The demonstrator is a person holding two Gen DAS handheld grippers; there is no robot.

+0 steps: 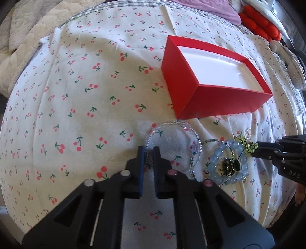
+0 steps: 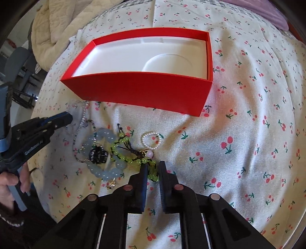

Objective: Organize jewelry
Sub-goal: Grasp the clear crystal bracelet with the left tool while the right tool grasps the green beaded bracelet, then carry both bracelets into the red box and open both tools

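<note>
Several pieces of jewelry lie in a small heap on the cherry-print cloth (image 1: 86,95), just in front of an open red box (image 1: 191,92) with a white moulded insert. My left gripper (image 1: 148,153) is shut on the clear bead necklace (image 1: 172,124), a strand pinched between its pads. My right gripper (image 2: 153,168) is shut on the green bead bracelet (image 2: 122,138). Between them rest a pale blue bead bracelet (image 2: 107,134), a black flower charm (image 2: 97,153) and a small pearl loop (image 2: 151,140). The red box (image 2: 143,90) holds nothing.
A beige quilt (image 1: 23,38) is bunched at the far left and a purple cloth (image 1: 210,7) lies behind the box, with an orange-red knobbly item (image 1: 260,24) at the far right. A person's hand (image 2: 11,182) grips the left tool's handle.
</note>
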